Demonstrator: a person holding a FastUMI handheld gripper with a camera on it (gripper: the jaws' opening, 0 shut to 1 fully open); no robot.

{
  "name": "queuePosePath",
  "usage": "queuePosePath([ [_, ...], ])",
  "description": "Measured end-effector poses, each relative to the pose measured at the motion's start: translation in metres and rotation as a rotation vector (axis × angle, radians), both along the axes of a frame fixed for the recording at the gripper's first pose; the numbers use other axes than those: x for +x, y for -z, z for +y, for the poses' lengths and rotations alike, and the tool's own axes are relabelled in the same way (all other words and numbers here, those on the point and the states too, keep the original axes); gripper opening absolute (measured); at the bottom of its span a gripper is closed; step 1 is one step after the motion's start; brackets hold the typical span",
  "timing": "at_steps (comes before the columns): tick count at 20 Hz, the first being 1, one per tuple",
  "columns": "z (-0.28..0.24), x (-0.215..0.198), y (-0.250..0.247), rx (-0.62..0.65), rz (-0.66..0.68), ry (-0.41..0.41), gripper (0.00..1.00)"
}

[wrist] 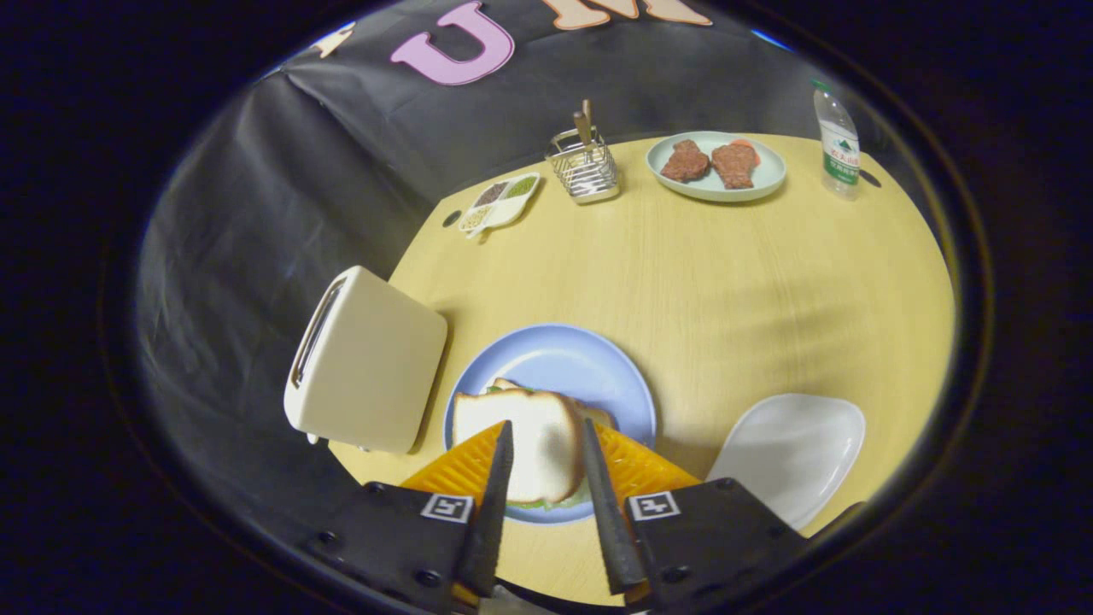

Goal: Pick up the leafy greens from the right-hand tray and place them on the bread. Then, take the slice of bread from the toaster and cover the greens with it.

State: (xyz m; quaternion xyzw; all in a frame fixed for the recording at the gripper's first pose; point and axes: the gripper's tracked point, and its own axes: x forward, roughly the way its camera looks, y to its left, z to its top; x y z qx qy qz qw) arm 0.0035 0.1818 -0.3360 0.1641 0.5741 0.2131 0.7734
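Observation:
A blue plate (589,363) lies on the yellow table just ahead of my gripper (546,423). On the plate a white bread slice (542,453) tops a stack, with leafy greens (546,504) peeking out under its near edge and a second slice (599,415) showing beneath on the right. My fingers hover over the top slice with a gap between them; the slice spreads out past the left finger, so neither finger presses on it. The gripper is open. Left of the plate stands a cream toaster (367,359), its slot turned away to the left.
A white tray (790,453) with nothing on it lies to the right of the plate. At the table's far side are a compartmented seasoning dish (499,203), a wire holder (585,166), a pale green plate (764,175) with meat patties and a water bottle (838,141).

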Motion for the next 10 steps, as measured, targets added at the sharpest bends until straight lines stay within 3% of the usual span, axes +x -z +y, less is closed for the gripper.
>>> queuePosePath([
  [4, -0.009, 0.002, -0.015, 0.002, -0.071, -0.011, 1.00],
  [10, -0.023, 0.006, -0.068, 0.011, -0.306, -0.040, 1.00],
])
